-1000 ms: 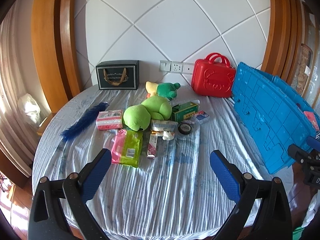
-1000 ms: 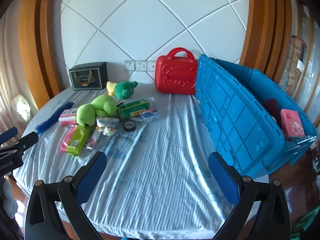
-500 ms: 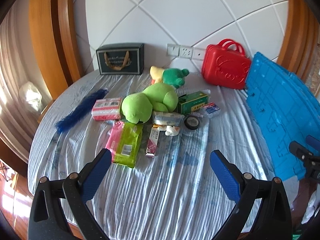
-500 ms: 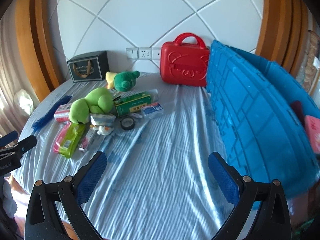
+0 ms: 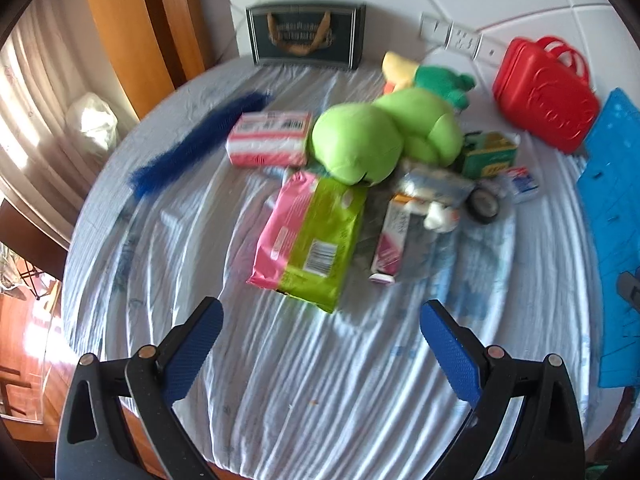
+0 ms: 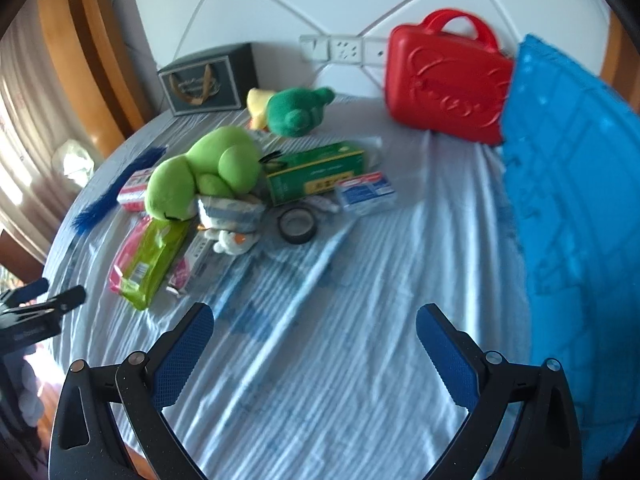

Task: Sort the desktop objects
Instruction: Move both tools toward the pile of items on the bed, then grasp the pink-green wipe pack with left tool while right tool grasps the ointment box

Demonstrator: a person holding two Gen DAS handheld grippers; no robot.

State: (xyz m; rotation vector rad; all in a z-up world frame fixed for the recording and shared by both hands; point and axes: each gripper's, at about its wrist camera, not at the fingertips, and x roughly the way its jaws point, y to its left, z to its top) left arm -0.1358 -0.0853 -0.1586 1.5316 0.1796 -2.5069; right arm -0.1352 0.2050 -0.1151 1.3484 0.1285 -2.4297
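Note:
A pile of small items lies mid-table: a light green plush, a green and pink wipes pack, a pink-striped tissue pack, a green box, a black tape roll, a small blue-white box, a pink tube. My left gripper hovers open just short of the wipes pack, nothing between its fingers. My right gripper is open over bare cloth, in front of the tape roll.
A blue crate stands along the table's right side. At the back wall sit a red case, a dark gift box and a dark green plush. A blue feather lies far left. The table's front edge is near.
Both grippers have moved forward and tilted down toward the pile, so the items look larger and closer. Both stayed open. Nothing on the table has shifted.

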